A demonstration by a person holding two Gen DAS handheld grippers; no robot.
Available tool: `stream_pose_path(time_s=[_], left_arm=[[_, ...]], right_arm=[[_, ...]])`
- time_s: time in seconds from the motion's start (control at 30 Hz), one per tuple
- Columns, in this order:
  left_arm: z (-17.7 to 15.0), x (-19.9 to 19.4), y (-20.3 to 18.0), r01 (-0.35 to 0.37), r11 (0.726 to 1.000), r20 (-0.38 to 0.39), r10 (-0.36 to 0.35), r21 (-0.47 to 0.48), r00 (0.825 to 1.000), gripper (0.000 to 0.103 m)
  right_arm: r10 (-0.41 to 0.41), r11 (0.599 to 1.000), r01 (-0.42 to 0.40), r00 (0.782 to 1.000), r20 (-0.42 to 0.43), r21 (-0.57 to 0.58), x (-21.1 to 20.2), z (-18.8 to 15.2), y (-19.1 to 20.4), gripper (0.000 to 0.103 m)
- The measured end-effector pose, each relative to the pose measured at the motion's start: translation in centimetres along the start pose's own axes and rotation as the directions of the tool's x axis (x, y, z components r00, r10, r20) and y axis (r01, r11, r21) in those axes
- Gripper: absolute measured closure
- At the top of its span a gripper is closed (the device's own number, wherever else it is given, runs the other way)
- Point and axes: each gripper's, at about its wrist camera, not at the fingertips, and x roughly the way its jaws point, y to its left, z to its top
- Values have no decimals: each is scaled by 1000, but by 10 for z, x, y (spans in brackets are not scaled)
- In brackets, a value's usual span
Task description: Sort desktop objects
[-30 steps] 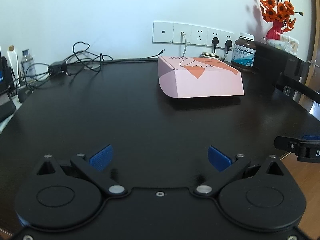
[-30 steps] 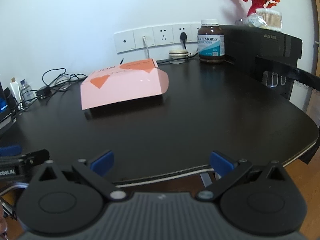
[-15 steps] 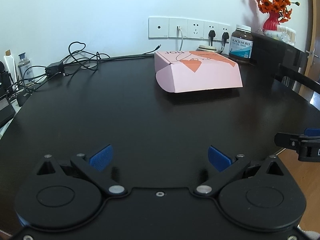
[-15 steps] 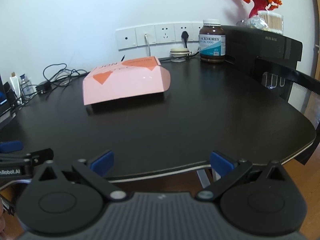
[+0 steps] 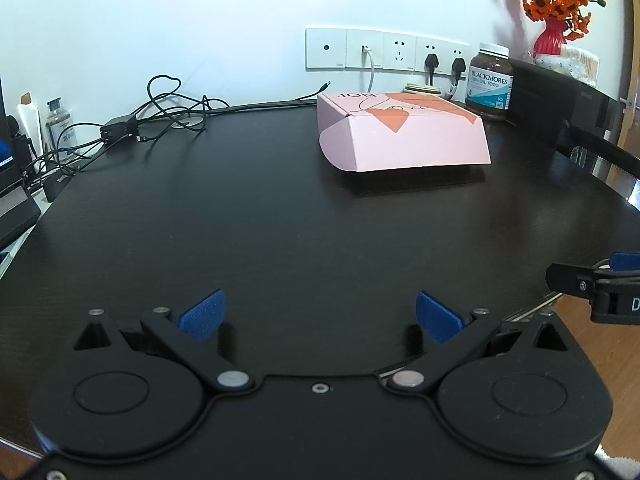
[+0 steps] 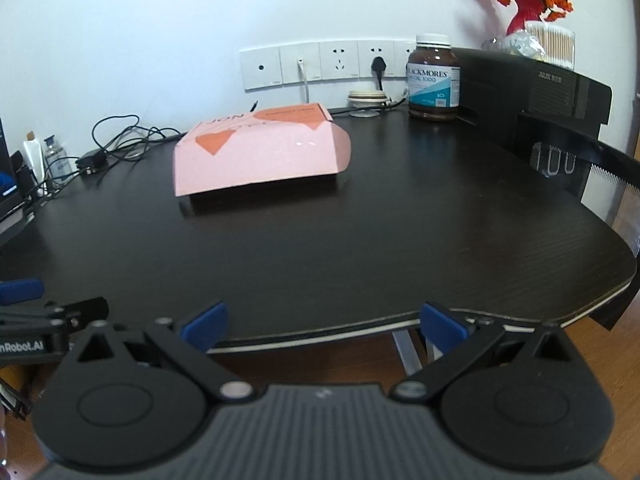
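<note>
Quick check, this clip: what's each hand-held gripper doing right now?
Left hand-held gripper: open, holding nothing, above the dark wooden desk.
Right hand-held gripper: open, holding nothing.

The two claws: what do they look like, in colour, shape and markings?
The left claw and the right claw look alike: black bodies, two round discs each, angled black link arms with silver rivets, and blue pads on the fingertips. The right claw's body is ribbed grey in the middle. Seen from the side, the left claw carries white lettering, partly cut off.

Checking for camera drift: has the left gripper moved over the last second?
Yes. The left gripper has backed away: the pink box and wall sockets look smaller.
</note>
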Motion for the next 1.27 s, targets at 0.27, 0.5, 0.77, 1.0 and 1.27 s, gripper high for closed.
stream_pose_path(time_s=[0.27, 0.5, 0.77, 1.0, 1.27], left_arm=[[-1, 2, -3, 19, 1000, -14, -19, 7, 1000, 0], [-3, 1, -5, 32, 999, -14, -32, 3, 999, 0], [-4, 1, -9, 49, 999, -16, -49, -3, 999, 0], [-3, 0, -10, 55, 998, -15, -55, -2, 998, 0], [-4, -4, -11, 49, 999, 15, -49, 8, 999, 0]], right_arm=[[-18, 1000, 17, 1000, 5, 6, -3, 1, -2, 1], [-33, 999, 33, 999, -1, 13, -3, 0, -4, 1], [-52, 998, 52, 999, -13, 24, -3, -2, -9, 1], [-52, 998, 53, 999, -12, 26, -4, -2, -9, 1], [-48, 998, 48, 999, -16, 26, -3, -2, -8, 1]])
